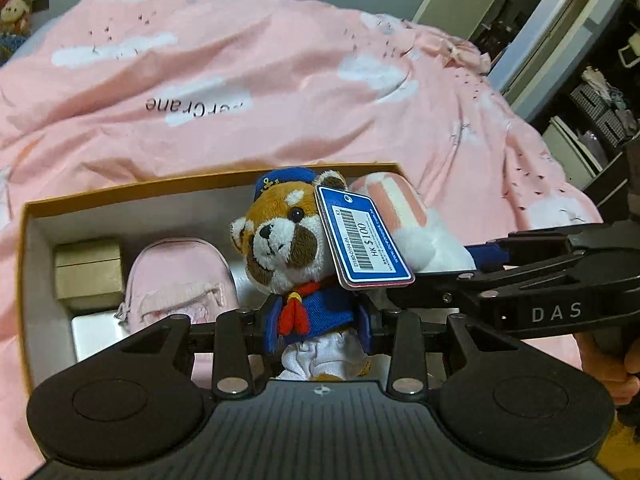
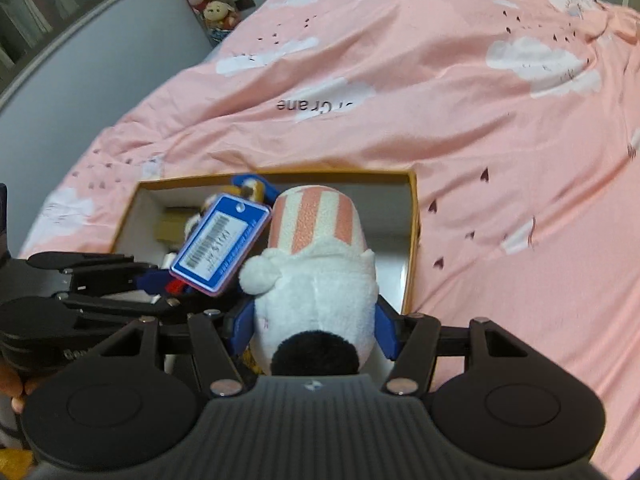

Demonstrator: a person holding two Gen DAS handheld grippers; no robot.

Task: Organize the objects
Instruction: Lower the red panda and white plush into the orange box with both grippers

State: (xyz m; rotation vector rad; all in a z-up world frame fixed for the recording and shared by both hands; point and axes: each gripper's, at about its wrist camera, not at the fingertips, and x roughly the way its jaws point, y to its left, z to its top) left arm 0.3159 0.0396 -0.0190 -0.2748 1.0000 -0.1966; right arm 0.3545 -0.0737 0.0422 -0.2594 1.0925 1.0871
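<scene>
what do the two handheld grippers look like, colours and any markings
Both are matte black with blue finger pads. The left gripper has a ribbed black body, two round black discs at its sides, silver pivot bolts on its linkage bars, and a small round emblem. The right gripper matches; seen from the left camera, its side bears white letters "DAS". No cables show. Bare fingers grip the handles.

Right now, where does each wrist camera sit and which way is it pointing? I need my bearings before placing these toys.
Left wrist: on the left gripper, looking forward over the orange box on the pink duvet; it clamps the red panda plush, and the right gripper crosses from the right.
Right wrist: on the right gripper, facing the same box, clamping a white plush; the left gripper enters at left.
Shared: box, blue price tag, duvet.
</scene>
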